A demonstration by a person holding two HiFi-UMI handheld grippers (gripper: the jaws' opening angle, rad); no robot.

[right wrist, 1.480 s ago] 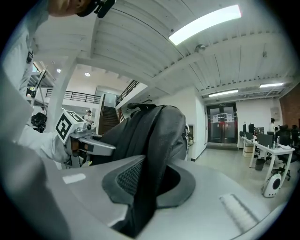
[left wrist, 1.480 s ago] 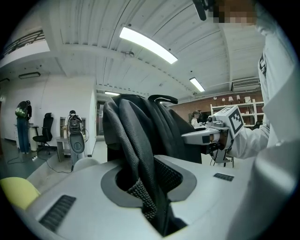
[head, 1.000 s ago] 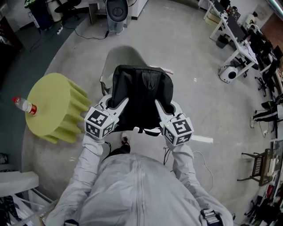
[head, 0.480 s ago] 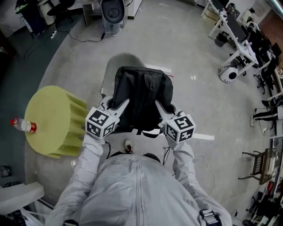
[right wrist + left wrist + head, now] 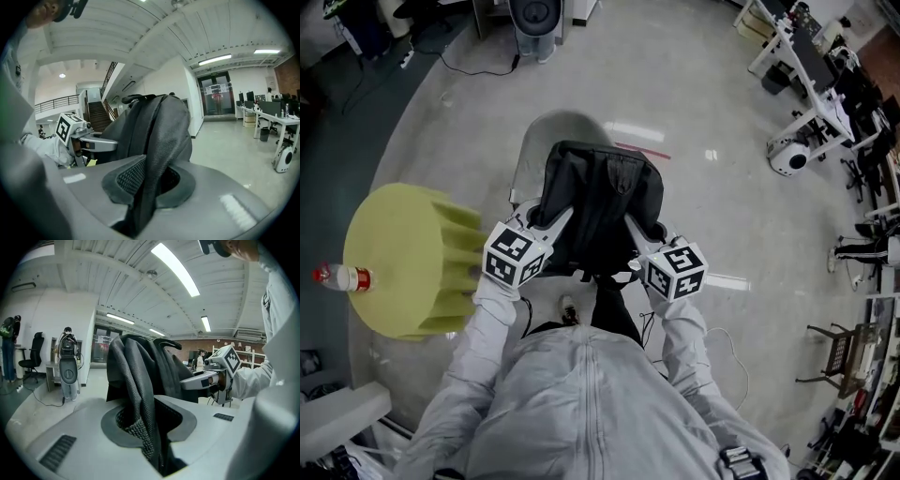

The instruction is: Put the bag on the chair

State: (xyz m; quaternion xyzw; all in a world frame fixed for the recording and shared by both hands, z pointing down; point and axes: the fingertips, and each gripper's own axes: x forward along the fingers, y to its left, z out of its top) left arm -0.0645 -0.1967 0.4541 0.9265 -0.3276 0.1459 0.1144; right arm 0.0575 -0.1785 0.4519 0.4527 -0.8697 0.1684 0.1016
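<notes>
Left gripper (image 5: 546,221) pinching one strap of the black bag (image 5: 602,192), right gripper (image 5: 643,231) loosening, jaws opening round the other strap, grey chair (image 5: 546,131) beneath, yellow stool (image 5: 403,258) near.

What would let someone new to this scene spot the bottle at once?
In the head view, find the big yellow-green ribbed round stool on the left side of the floor. At its far-left edge is a small clear plastic bottle. It is the only thing on that top, and its red cap and red label band stand out against the yellow.
</notes>
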